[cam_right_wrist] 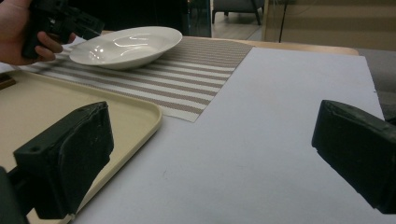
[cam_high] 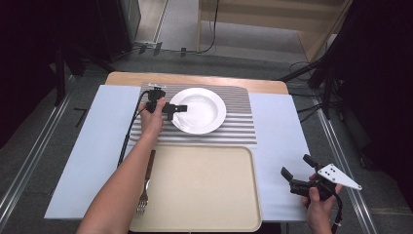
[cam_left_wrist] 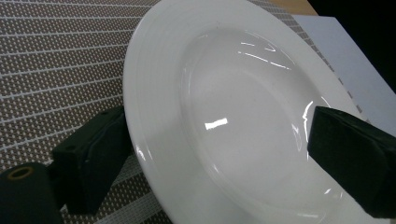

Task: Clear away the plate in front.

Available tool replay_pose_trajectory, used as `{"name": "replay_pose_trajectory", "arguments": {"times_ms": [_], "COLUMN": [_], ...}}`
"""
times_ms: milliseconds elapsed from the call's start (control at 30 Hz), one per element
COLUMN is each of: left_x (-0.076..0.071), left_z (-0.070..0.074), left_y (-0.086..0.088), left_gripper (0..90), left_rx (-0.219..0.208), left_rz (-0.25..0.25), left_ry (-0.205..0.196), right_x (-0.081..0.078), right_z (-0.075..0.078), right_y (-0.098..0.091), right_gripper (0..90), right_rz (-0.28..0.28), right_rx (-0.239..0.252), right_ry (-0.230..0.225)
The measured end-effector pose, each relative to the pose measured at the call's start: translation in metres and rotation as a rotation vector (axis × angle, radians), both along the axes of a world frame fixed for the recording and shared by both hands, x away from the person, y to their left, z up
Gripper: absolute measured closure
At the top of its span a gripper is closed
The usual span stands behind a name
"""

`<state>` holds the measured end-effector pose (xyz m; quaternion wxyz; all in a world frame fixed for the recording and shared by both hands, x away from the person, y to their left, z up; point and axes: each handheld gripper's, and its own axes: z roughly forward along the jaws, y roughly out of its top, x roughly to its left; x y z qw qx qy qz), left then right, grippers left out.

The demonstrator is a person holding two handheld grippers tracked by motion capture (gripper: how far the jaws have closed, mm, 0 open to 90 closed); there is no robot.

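A white deep plate [cam_high: 199, 113] rests on a striped placemat [cam_high: 234, 127] at the back of the table. My left gripper [cam_high: 178, 108] is at the plate's left rim and is open. In the left gripper view its jaws straddle the rim of the plate [cam_left_wrist: 233, 116]: one jaw is outside, over the placemat [cam_left_wrist: 56, 60], and the other is over the bowl. My right gripper [cam_high: 297, 165] hovers open over the white table cover [cam_high: 282, 146] at the front right, with nothing between its jaws. From the right gripper view the plate [cam_right_wrist: 126, 46] lies far off.
A beige tray [cam_high: 204, 190] lies at the front centre, its corner [cam_right_wrist: 140, 116] close to the right gripper. A fork [cam_high: 142, 197] lies by the tray's left edge, partly under the left forearm. Bare white cover extends right of the placemat.
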<state>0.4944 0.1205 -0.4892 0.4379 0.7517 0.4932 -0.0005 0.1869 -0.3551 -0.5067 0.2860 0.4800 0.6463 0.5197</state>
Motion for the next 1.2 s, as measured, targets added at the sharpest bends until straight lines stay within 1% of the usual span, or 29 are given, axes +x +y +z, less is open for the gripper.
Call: {"name": "replay_pose_trajectory", "arguments": {"times_ms": [67, 100, 267, 433, 567, 633, 667, 767, 833, 967, 1067, 1133, 1200], "left_x": [0.001, 0.001, 0.003, 0.004, 0.004, 0.006, 0.006, 0.007, 0.008, 0.007, 0.007, 0.006, 0.007], "left_z": [-0.001, -0.001, -0.004, -0.009, -0.008, -0.008, -0.008, -0.009, -0.009, -0.009, -0.009, -0.010, -0.011], "left_y": [0.000, 0.000, -0.001, -0.004, -0.004, -0.002, -0.001, 0.001, 0.001, 0.001, 0.001, 0.001, 0.000], "left_gripper": [11.0, 12.6, 12.6, 14.5, 15.1, 19.4, 20.2, 23.8, 24.9, 25.0, 25.2, 30.9, 31.5], "left_rx": [0.006, 0.002, -0.011, -0.038, -0.048, -0.061, -0.076, -0.086, -0.103, -0.103, -0.116, -0.096, -0.098], "left_rz": [0.012, 0.009, 0.006, 0.010, 0.031, 0.043, 0.048, 0.062, 0.064, 0.065, 0.050, 0.054, 0.055], "left_ry": [0.005, 0.009, 0.028, 0.057, 0.075, 0.094, 0.103, 0.123, 0.138, 0.143, 0.152, 0.157, 0.163], "right_x": [0.000, 0.000, 0.000, 0.000, 0.000, 0.000, 0.001, 0.001, 0.001, 0.001, 0.002, 0.002, 0.002], "right_z": [0.000, 0.000, 0.000, 0.000, -0.001, -0.001, -0.001, -0.001, -0.001, -0.001, -0.001, -0.001, -0.001], "right_y": [0.000, 0.000, 0.000, -0.001, -0.001, 0.000, 0.000, 0.000, 0.000, 0.000, -0.001, 0.000, 0.000], "right_gripper": [0.0, 0.0, 0.0, 0.0, 0.0, 0.0, 0.0, 0.0, 0.0, 0.0, 0.0, 0.0, 0.0], "right_rz": [0.000, -0.001, 0.001, 0.001, -0.002, 0.001, 0.002, -0.001, -0.001, 0.000, -0.001, -0.002, -0.001], "right_rx": [0.001, 0.001, 0.003, 0.006, 0.006, 0.005, 0.005, 0.003, 0.003, 0.002, 0.006, 0.004, 0.000], "right_ry": [0.000, 0.001, 0.002, 0.004, 0.006, 0.005, 0.005, 0.007, 0.008, 0.009, 0.010, 0.012, 0.012]}}
